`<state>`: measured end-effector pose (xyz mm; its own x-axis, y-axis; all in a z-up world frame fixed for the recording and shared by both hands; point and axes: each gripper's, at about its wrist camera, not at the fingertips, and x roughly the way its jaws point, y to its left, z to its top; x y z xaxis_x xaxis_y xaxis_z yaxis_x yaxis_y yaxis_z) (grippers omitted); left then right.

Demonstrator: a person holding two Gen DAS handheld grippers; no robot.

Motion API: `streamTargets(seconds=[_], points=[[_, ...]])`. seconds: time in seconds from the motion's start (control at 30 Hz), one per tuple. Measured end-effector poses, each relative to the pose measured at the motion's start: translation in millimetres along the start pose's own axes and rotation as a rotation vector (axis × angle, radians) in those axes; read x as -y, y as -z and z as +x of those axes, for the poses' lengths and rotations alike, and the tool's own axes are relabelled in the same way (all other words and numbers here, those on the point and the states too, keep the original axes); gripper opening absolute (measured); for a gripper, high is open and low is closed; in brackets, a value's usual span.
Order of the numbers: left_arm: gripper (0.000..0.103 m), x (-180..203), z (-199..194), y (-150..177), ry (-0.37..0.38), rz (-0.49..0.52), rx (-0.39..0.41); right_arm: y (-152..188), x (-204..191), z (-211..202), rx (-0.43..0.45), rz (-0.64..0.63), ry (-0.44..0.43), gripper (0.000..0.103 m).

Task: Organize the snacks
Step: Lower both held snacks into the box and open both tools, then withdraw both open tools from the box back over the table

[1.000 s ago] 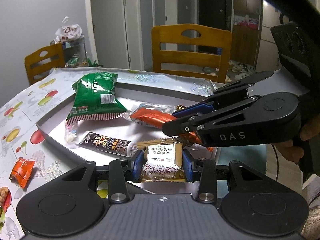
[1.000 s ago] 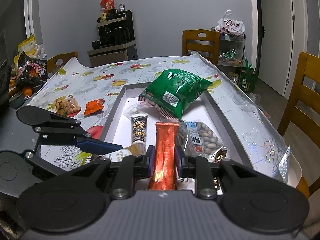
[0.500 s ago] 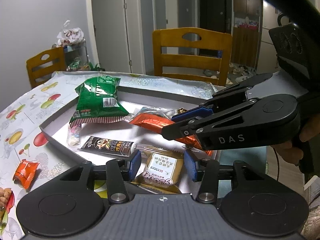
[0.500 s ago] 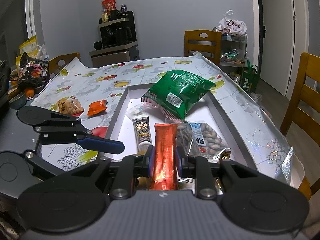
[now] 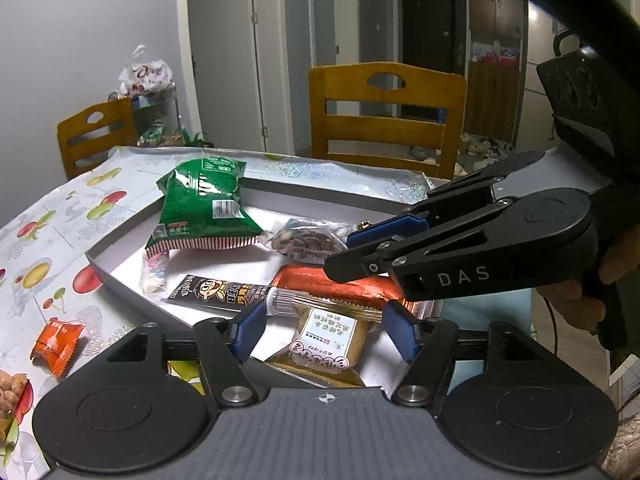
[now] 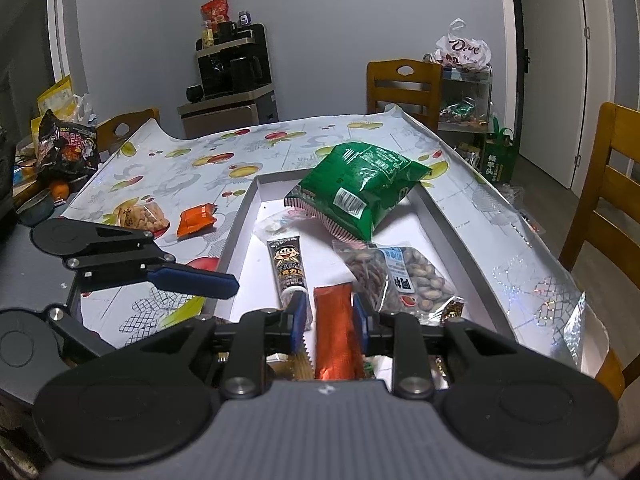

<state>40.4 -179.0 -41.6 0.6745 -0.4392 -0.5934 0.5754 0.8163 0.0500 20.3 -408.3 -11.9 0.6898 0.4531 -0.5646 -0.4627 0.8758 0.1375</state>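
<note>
A shallow white tray (image 5: 120,268) (image 6: 452,224) holds a green bag (image 5: 202,208) (image 6: 360,188), a nut packet (image 5: 306,240) (image 6: 394,276), a dark tube (image 5: 220,294) (image 6: 289,270), a yellow packet (image 5: 326,338) and an orange bar (image 5: 320,282) (image 6: 335,332). My left gripper (image 5: 324,332) is open, its fingers either side of the yellow packet lying in the tray. My right gripper (image 6: 329,320) is shut on the orange bar, low over the tray's near end; it shows in the left wrist view (image 5: 372,256).
On the fruit-print tablecloth left of the tray lie a small orange packet (image 5: 56,344) (image 6: 196,220) and a snack bag (image 6: 140,218). Wooden chairs (image 5: 386,118) (image 6: 404,84) stand around the table. A black snack bag (image 6: 68,148) sits at the far left.
My left gripper has opened and let go of the yellow packet, which now lies in the tray. My right gripper still holds the orange bar and has pulled back a little.
</note>
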Motion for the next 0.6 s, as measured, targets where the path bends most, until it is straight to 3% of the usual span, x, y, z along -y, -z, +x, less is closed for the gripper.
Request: streamTargets(seconds=[0.23,0.6], points=[[0.095,-5,-5,2,-0.021,-0.027,0.011,-2,-4,0,-0.004,-0.001,-0.003,0.041],[0.102,-17,-24,7,-0.040,-0.045,0.051,-13,-21,0,0.007,-0.001,-0.003,0.079]])
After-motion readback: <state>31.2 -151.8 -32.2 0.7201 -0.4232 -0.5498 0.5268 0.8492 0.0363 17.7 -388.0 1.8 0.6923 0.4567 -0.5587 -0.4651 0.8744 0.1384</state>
